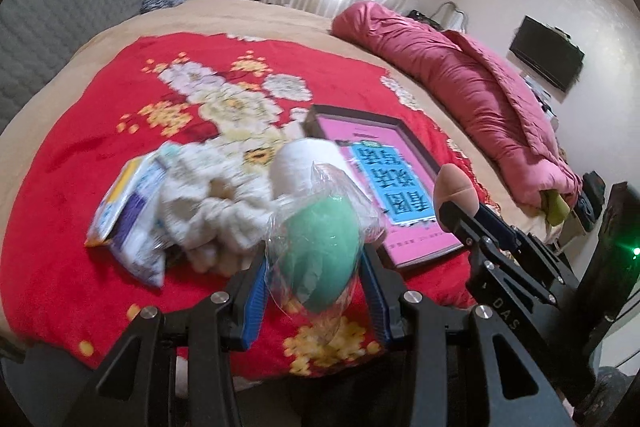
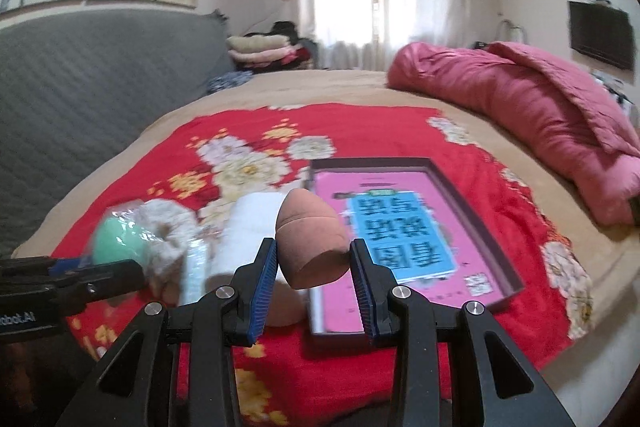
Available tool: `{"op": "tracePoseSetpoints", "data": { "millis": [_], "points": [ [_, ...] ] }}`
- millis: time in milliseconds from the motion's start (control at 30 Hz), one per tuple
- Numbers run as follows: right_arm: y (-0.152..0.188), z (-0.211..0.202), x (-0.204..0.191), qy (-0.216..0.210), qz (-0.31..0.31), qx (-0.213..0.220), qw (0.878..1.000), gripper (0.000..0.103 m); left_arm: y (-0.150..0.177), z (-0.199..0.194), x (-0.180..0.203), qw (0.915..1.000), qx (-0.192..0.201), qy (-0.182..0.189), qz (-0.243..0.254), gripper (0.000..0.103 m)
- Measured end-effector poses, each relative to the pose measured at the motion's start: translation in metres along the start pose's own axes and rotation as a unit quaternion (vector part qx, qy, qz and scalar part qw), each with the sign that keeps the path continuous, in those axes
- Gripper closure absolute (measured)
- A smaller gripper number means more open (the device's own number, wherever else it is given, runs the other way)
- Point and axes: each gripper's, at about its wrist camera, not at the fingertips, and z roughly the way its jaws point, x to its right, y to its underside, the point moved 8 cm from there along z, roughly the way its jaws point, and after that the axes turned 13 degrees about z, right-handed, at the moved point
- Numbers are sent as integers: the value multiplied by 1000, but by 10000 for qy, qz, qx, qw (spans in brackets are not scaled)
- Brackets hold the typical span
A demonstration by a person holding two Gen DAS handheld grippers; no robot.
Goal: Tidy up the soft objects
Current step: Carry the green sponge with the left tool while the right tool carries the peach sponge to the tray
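Soft objects lie clustered on the red floral fleece blanket [image 1: 80,155] spread over the bed, left of the shallow dark-rimmed box with a pink printed lining [image 1: 404,227]. Farthest left is a flat plastic packet with purple and yellow print [image 1: 128,219], its wording too blurred to read; beside it sits a cream fluffy scrunchie [image 1: 208,211], then a white roll of soft material [image 1: 304,163].

Next comes the left gripper [image 1: 316,267], its blue pads pressed on a mint-green egg-shaped sponge in a crinkled clear wrapper [image 1: 320,251], held clear of the blanket. To the right, the right gripper [image 2: 314,259] clamps a tan-brown teardrop makeup sponge [image 2: 310,239] between its pads, also lifted. Both sponges are pinched across their middles, likely so they travel without slipping, and the box probably lies open and flat to receive them.

The box's blue panel [image 2: 396,231] carries large dark characters, upside down from here and not legible to me. Letters "DAS" show on the right gripper's arm in the left wrist view; ".AI" ends a word on the left gripper's body in the right wrist view.
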Motion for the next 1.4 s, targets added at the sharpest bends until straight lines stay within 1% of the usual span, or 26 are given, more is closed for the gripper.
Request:
{"op": "tracePoseSetpoints", "data": {
  "millis": [67,133,233,333,467,700,767,900,1067,1167,1333,1400],
  "points": [
    [-4,-1,12,151,72,82,9998,65,-8,5,8,10000,10,24,61,59],
    [-10,1,29,267,353,84,9990,65,-17,12,17,9999,17,80,79,59],
    [-16,0,49,483,484,182,9975,65,-29,23,33,9997,12,183,146,59],
    [-20,2,66,603,637,220,9959,65,-40,34,51,9993,11,263,277,59],
    [-24,3,90,757,933,219,9925,65,-51,59,75,9984,-122,365,425,59],
    [-31,-3,127,1205,973,473,9868,65,-54,102,106,9956,-426,442,702,59],
    [-32,-4,136,1278,1011,506,9853,65,-54,113,114,9945,-529,475,771,60],
    [-30,2,153,1336,1161,435,9833,65,-53,133,124,9920,-645,461,986,60],
    [-28,12,161,1354,1193,306,9831,65,-41,161,130,9871,-1040,463,1123,60],
    [-28,21,164,1326,1191,206,9838,65,-35,171,132,9841,-1156,404,1287,59],
    [-30,38,168,1252,1248,-37,9842,65,-26,183,133,9795,-1348,391,1442,59],
    [-27,48,168,1223,1232,-237,9845,65,-24,185,135,9772,-1376,341,1582,59]
  ]
}}
